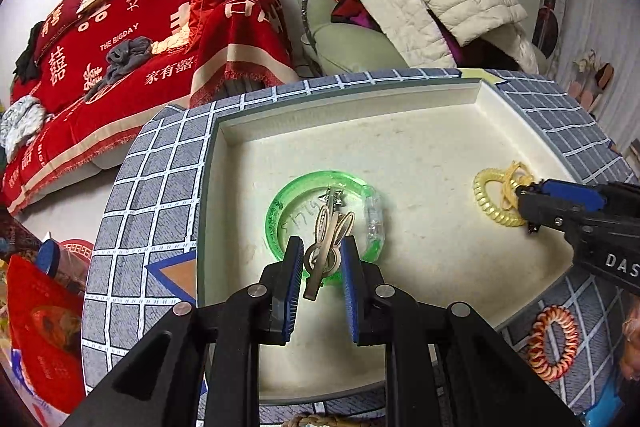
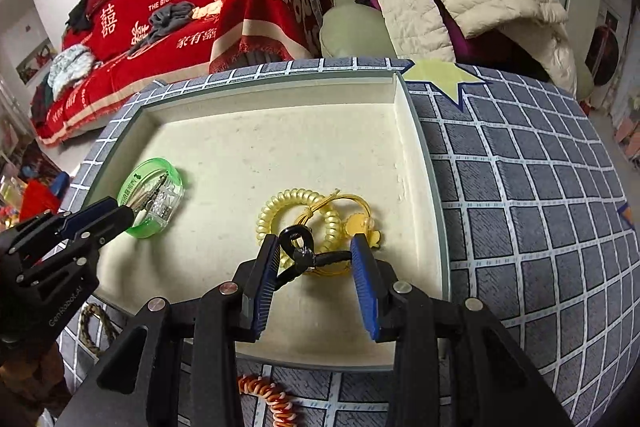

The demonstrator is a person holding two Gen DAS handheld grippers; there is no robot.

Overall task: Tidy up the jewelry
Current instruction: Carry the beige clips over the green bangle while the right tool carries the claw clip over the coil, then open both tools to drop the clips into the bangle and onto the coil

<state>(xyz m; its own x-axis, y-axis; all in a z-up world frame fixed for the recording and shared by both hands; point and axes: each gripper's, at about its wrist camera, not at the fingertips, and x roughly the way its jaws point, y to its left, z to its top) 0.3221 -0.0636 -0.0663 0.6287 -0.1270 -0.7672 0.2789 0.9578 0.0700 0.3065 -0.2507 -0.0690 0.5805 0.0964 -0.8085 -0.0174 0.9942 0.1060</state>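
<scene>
The left tongs (image 1: 322,259) are standing open around a bronze hair clip (image 1: 325,239), which is lying across the green bangle (image 1: 280,211) in the cream tray (image 1: 400,115). The right tongs (image 2: 316,255) are also gaping open, straddling a black hair tie (image 2: 298,253); just ahead of them a yellow coil tie (image 2: 280,211) is resting. An orange coil tie (image 1: 554,347) is sitting on the counter (image 2: 520,187), behind the right tongs.

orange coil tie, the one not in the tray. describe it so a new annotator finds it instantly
Start at the big cream tray on the grey grid-patterned tablecloth. Just outside its near right corner, on the cloth, lies the orange-and-white spiral hair tie. The only other coil, the pale yellow spiral tie, lies inside the tray by the right gripper.
</scene>
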